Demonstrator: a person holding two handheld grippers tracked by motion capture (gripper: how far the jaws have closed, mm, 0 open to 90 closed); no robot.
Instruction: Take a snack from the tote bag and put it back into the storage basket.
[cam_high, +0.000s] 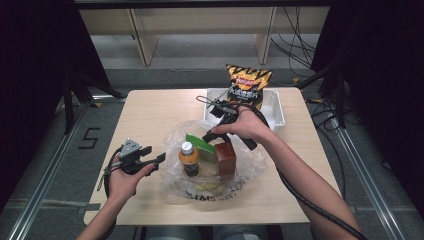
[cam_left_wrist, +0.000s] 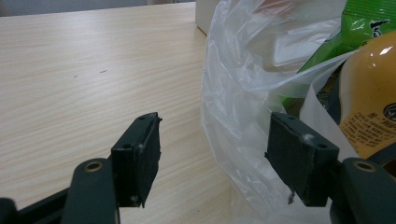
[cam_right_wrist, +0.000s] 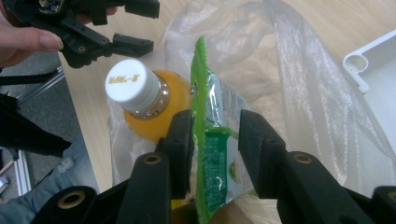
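Jaws of my right gripper (cam_right_wrist: 212, 140) straddled the green packet (cam_right_wrist: 212, 154) inside the plastic bag (cam_high: 250, 160), not yet clamping, while my left gripper (cam_high: 155, 159), at nine o'clock, gaped beside the bag, everything unpacked remaining ahead.

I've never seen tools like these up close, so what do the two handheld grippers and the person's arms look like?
Each is a black plastic gripper, left and right, with two flat, blocky jaws on arms with brass-coloured rivets. The left one carries a grey three-cornered plate. A thick black cable trails along the right forearm. The forearms are bare, without sleeves.
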